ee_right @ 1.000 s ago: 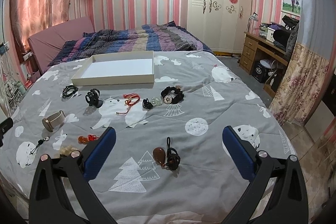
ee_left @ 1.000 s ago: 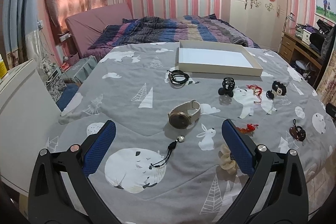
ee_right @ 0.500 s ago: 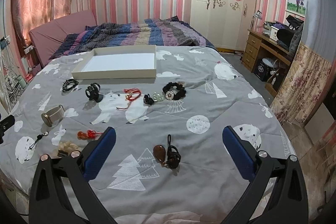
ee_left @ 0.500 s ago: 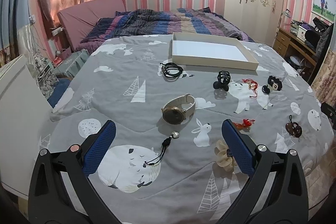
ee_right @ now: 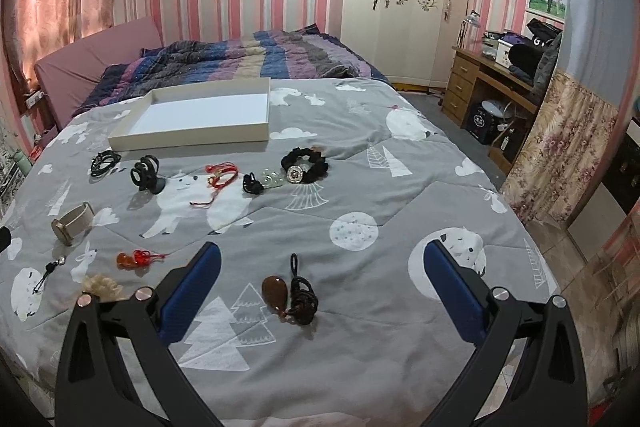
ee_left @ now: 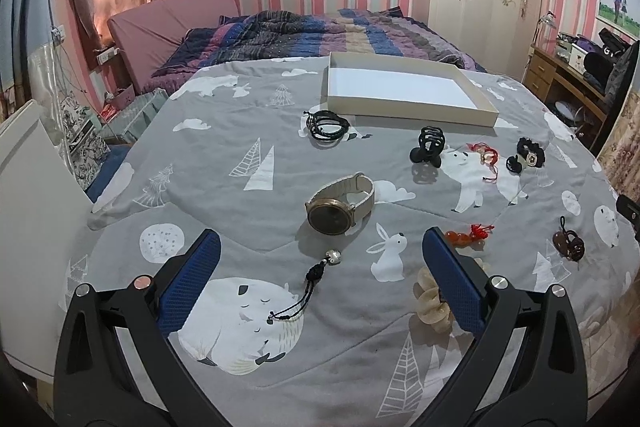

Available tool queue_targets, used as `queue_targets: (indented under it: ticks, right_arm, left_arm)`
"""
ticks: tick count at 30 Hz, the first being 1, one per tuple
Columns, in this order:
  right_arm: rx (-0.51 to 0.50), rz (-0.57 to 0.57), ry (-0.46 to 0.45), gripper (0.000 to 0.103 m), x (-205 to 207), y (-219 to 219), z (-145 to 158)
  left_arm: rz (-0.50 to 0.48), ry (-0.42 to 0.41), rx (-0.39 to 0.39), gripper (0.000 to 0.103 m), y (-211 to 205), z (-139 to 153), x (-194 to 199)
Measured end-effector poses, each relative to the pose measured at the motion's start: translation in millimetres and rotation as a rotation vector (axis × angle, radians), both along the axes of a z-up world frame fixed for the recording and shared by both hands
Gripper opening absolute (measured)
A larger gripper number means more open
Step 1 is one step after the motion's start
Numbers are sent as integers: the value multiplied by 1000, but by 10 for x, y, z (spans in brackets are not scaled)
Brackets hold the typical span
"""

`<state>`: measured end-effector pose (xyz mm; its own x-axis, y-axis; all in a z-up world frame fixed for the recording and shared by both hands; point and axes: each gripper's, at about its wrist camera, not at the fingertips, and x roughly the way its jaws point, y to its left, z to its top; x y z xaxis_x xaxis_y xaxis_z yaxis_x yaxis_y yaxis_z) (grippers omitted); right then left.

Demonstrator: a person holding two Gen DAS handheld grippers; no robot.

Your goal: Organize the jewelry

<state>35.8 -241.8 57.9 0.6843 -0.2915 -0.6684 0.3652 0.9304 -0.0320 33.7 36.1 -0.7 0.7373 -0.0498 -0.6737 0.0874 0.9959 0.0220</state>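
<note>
Jewelry lies spread on a grey printed bedspread (ee_left: 208,187). My left gripper (ee_left: 320,247) is open and empty, above a bead charm on a black cord (ee_left: 316,275), with a gold watch (ee_left: 340,205) just beyond. A white tray (ee_left: 404,91) sits farther back, also in the right wrist view (ee_right: 200,111). My right gripper (ee_right: 322,259) is open and empty over a brown pendant on a dark cord (ee_right: 290,293). A black hair claw (ee_right: 145,173), red cord (ee_right: 220,175) and black scrunchie (ee_right: 304,167) lie beyond.
Black cord bracelets (ee_left: 326,125) lie near the tray. A cream scrunchie (ee_left: 432,301) and an orange-red charm (ee_left: 466,237) sit by my left gripper's right finger. A striped quilt (ee_left: 320,31) is bunched at the headboard. A wooden desk (ee_right: 492,75) stands right of the bed.
Both views have shifted slightly, the left gripper drawing a little closer over the bead charm and watch. Both grippers stay open. No item on the bed has moved.
</note>
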Motion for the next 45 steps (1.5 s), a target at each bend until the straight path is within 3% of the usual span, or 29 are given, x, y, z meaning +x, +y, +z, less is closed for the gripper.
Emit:
queue_targets:
  ticks: [12, 18, 27, 45]
  right_arm:
    - [33, -49, 26, 101, 18, -113, -152]
    - [26, -66, 41, 101, 67, -140, -199]
    - [42, 11, 112, 101, 229, -79, -271]
    - [15, 62, 139, 101, 468, -106, -111]
  left_arm:
    - [-31, 7, 18, 100, -79, -101, 86]
    - [-58, 65, -16, 100, -50, -180, 179]
    - [-58, 93, -10, 100, -40, -234, 291]
    - [-128, 113, 2, 100, -246, -77, 502]
